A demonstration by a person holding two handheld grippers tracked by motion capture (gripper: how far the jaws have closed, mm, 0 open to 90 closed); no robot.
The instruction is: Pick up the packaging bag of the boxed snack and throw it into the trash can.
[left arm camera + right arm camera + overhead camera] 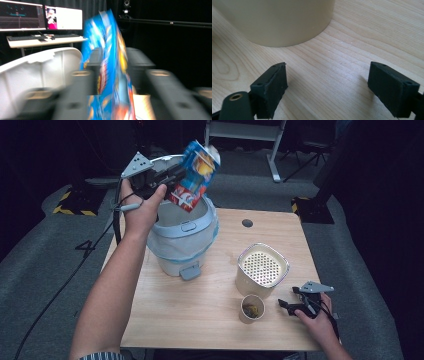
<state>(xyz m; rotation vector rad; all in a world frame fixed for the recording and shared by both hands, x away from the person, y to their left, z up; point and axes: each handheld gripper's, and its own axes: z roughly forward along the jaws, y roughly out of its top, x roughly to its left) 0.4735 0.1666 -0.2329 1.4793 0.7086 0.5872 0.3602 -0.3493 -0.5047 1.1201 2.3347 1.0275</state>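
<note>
Left tongs [172, 174] raised over the white lined bin [183, 242] at far left of the tabletop [210, 320], pinching a blue snack bag [195, 175] above the bin's open mouth; blurred in left gripper view. Right tongs [287, 305] low at near right, spread with nothing between them, just right of the paper cup [251, 308] and near the beige perforated-lid container [262, 269]

Left tool [172, 172] raised, clamped; right tool [289, 305] low, jaws apart.

Beige container [279, 20] blocks ahead of right claw [328, 86]; table [352, 50] rightward free.
</note>
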